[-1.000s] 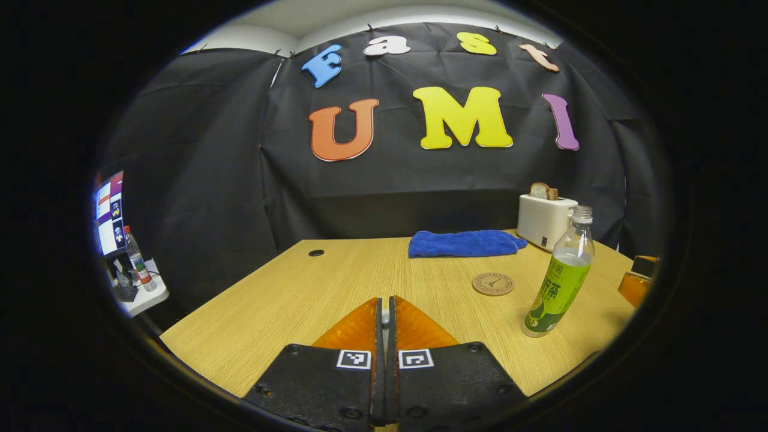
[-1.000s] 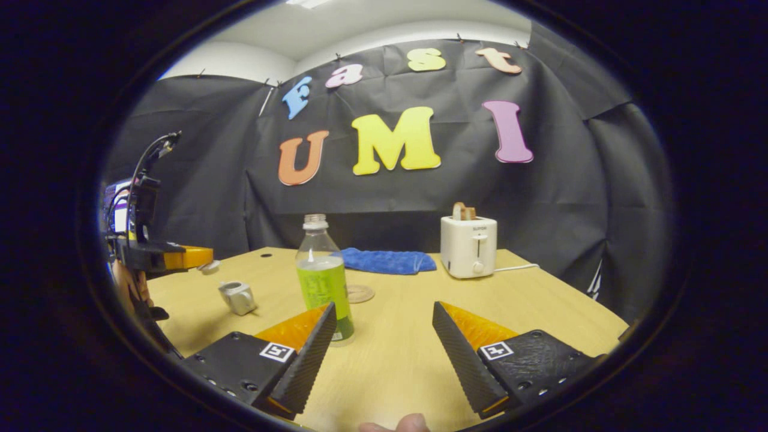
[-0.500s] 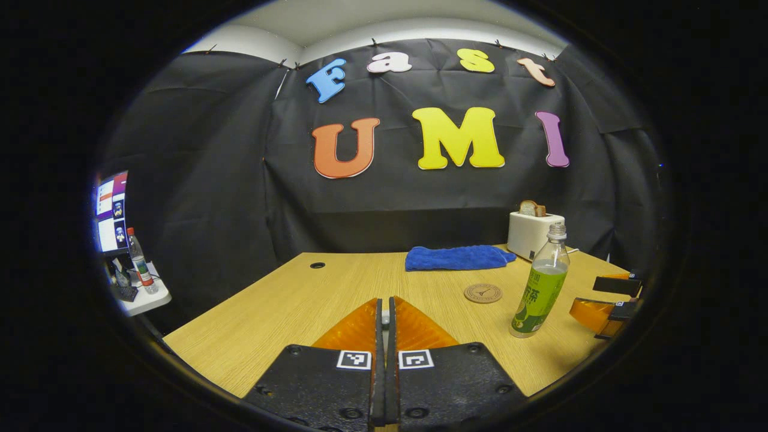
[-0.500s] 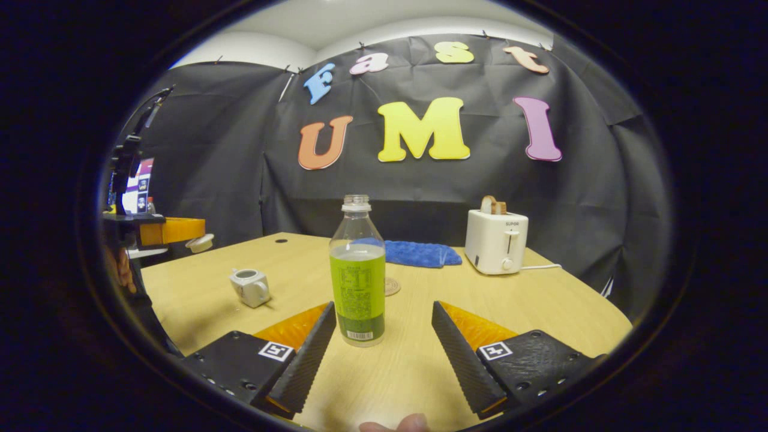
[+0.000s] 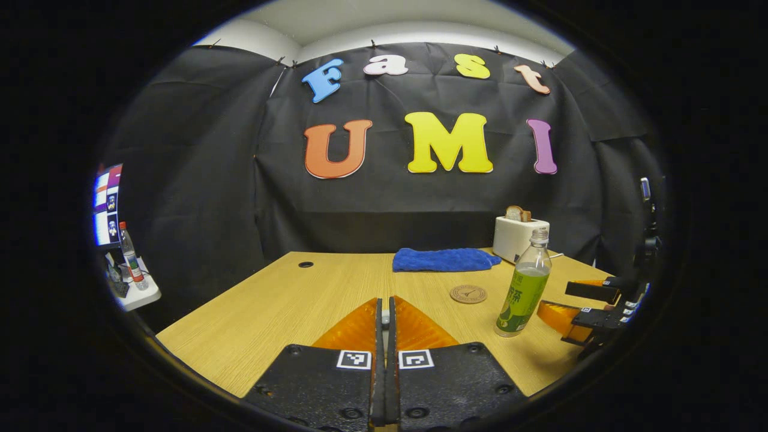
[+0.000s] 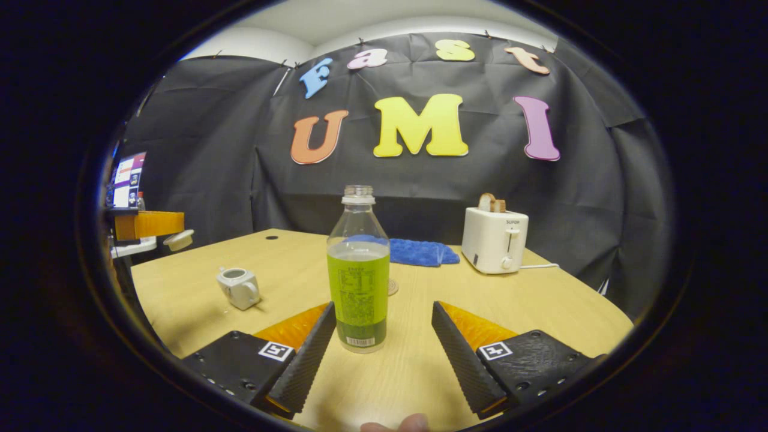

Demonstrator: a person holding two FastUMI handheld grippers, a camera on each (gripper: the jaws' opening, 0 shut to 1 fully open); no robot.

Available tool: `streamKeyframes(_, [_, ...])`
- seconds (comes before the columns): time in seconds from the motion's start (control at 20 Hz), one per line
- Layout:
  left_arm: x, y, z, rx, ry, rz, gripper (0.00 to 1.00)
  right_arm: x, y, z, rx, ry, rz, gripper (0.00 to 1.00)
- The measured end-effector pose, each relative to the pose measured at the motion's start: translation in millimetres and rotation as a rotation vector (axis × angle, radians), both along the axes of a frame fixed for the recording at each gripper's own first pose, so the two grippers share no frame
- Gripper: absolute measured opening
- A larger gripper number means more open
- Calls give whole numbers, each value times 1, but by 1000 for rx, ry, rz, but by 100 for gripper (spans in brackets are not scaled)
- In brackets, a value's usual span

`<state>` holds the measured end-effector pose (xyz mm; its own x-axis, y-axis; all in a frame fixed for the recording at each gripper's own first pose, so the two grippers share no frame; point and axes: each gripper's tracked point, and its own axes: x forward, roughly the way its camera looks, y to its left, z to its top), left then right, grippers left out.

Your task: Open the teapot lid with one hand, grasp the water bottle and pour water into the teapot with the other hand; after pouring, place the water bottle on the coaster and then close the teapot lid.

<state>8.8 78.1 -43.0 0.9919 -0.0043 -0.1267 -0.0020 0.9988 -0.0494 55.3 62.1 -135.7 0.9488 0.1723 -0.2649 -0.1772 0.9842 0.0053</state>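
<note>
Left gripper (image 5: pixel 386 312): fingers pressed together, pinching a small white teapot lid (image 6: pixel 178 240), held raised at 9 o'clock in the right gripper view.
Teapot: small white ceramic pot (image 6: pixel 239 287), lid off, on the table at 8 o'clock of the bottle, well apart. Judged fragile and light.
Bottle: uncapped clear plastic water bottle with green label (image 6: pixel 359 270), upright, about half full, at 12 o'clock ahead of the right gripper. Judged light, thin-walled, smooth; take hold at the labelled mid-body.
Right gripper (image 6: pixel 384 345): fingers spread, bottle just ahead between them, not touching.
Coaster: round cork disc (image 5: pixel 468 294), just behind the bottle.
Surface: pale wood-grain table (image 6: pixel 540 303), level.
Room: black cloth wall.
</note>
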Motion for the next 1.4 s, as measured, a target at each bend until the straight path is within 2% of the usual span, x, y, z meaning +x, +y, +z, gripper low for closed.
streamKeyframes(0.1, [-1,2,2,-2,-3,1,2,6,12,-3,12,8,13,96])
streamKeyframes(0.6, [-2,19,-9,-17,26,25,3,44,35,-10,45,22,-33,96])
streamKeyframes(0.85, [-2,25,-9,-35,25,34,2,48,32,-14,49,46,-66,76])
streamKeyframes(0.9, [-2,25,-10,-38,26,32,2,47,32,-13,46,49,-65,75])
streamKeyframes(1.05, [-2,27,-12,-39,35,33,2,46,35,-8,13,50,-44,73])
streamKeyframes(1.2, [-6,30,-4,-41,15,32,3,45,38,8,-67,11,-13,71])
streamKeyframes(1.4, [-7,39,-4,-49,7,42,2,49,52,24,-235,-19,70,71])
